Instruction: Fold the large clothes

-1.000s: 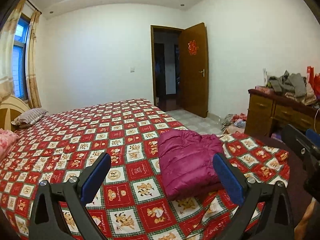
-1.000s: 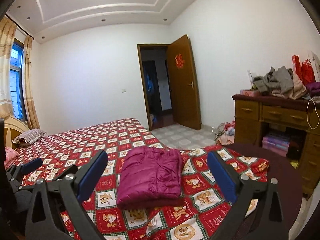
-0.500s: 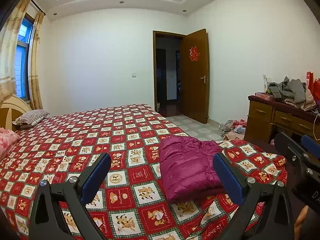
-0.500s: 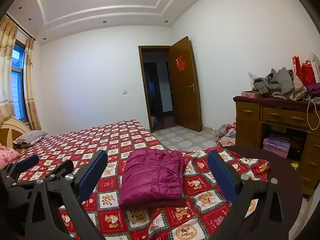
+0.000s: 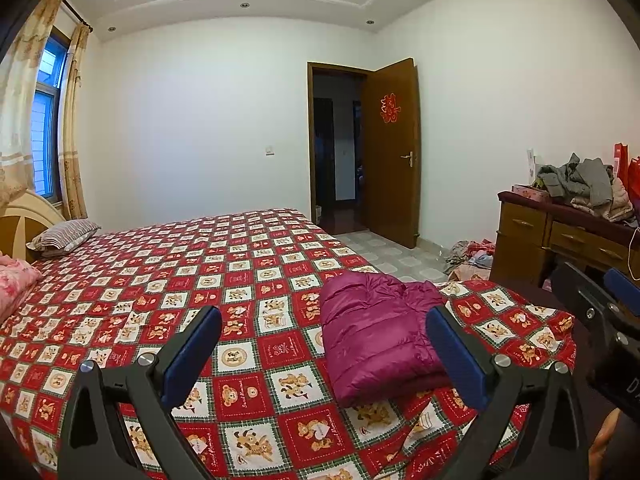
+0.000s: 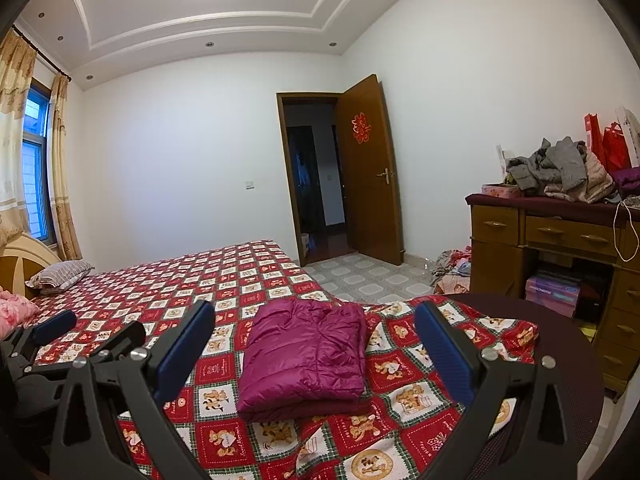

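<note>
A magenta puffer jacket point(image 5: 376, 336) lies folded in a neat rectangle near the foot corner of the bed; it also shows in the right wrist view point(image 6: 306, 354). My left gripper point(image 5: 320, 344) is open and empty, held above the bed to the left of the jacket, clear of it. My right gripper point(image 6: 314, 344) is open and empty, raised in front of the jacket without touching it. The right gripper shows at the right edge of the left wrist view point(image 5: 600, 312), and the left gripper at the left edge of the right wrist view point(image 6: 76, 340).
The bed has a red checked bear-print cover point(image 5: 168, 280), with pillows point(image 5: 64, 236) by the headboard. A wooden dresser point(image 6: 560, 240) piled with clothes point(image 6: 560, 172) stands on the right. More clothes lie on the tiled floor point(image 6: 452, 272) near the open door point(image 6: 368, 176).
Both grippers have lifted and drawn back a little from the jacket, so it sits lower and smaller in view. The jacket has not moved. Both stay open.
</note>
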